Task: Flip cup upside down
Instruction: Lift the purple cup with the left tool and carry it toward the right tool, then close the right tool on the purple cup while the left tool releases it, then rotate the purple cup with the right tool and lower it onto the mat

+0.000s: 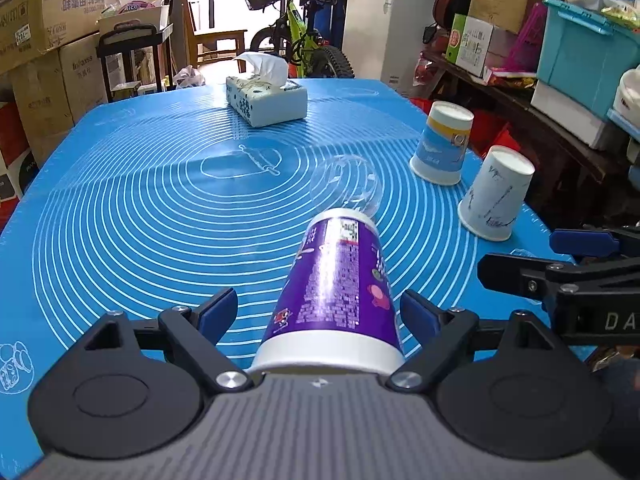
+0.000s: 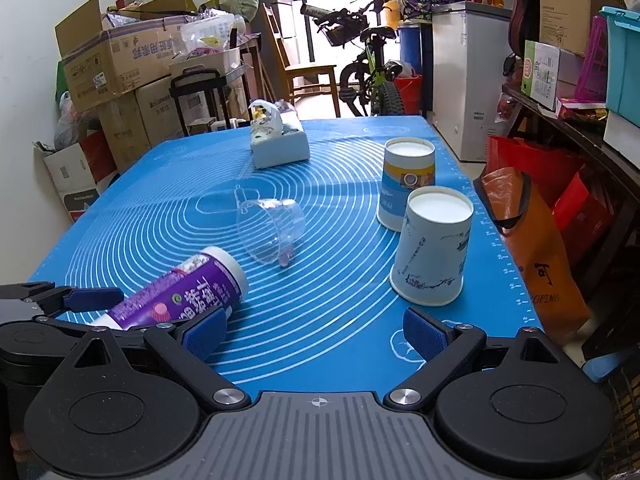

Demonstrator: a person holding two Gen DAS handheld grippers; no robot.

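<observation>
A: Our left gripper (image 1: pixel 318 312) is spread around the purple cup (image 1: pixel 336 288), which lies on its side just in front of the clear cup (image 2: pixel 270 230); the pads look apart from it.

B: Closing off-centre, we risk rolling it into that clear cup. Our right gripper (image 2: pixel 316 330) is spread, empty. Both paper cups beyond sit inverted; contents hidden.
</observation>
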